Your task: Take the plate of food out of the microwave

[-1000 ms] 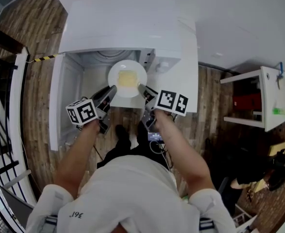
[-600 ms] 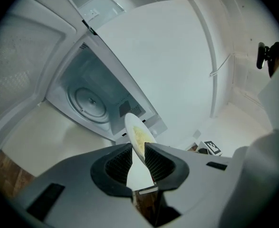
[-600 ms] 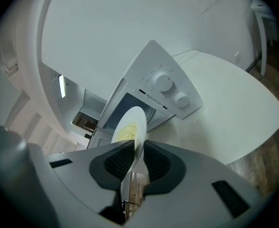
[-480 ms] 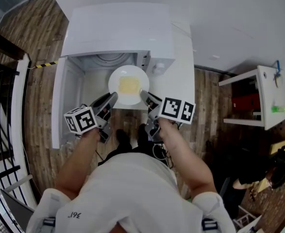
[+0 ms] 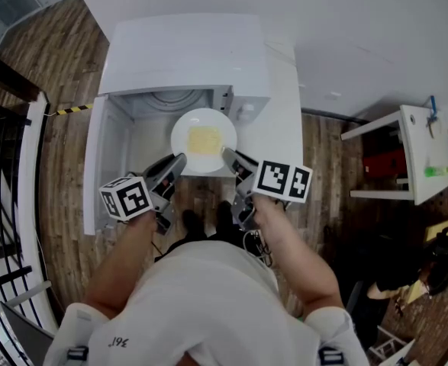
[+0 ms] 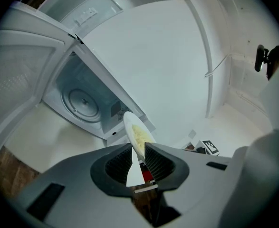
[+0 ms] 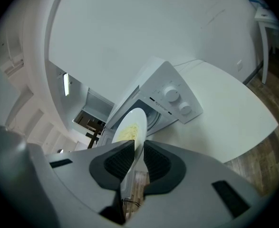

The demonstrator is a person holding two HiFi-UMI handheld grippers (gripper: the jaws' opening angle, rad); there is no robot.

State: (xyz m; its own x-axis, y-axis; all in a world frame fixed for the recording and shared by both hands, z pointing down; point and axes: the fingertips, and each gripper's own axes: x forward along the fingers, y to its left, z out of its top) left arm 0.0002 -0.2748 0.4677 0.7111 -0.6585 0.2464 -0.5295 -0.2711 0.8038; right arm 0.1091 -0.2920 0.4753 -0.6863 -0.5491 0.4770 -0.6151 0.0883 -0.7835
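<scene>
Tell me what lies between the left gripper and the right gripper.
The plate of food, its rim clamped by the left gripper and right gripper, as the head view shows.

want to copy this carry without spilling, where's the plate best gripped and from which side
By its thin flat rim, at opposite edges, coming in from the near side. The plate is shallow and the food sits mid-plate, leaving the rim bare; the left tool and right tool each pinch it so.

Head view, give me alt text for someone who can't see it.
From above, a person's left gripper and right gripper clamp opposite edges of a white plate of yellow food, just outside an open white microwave on a white counter.
</scene>
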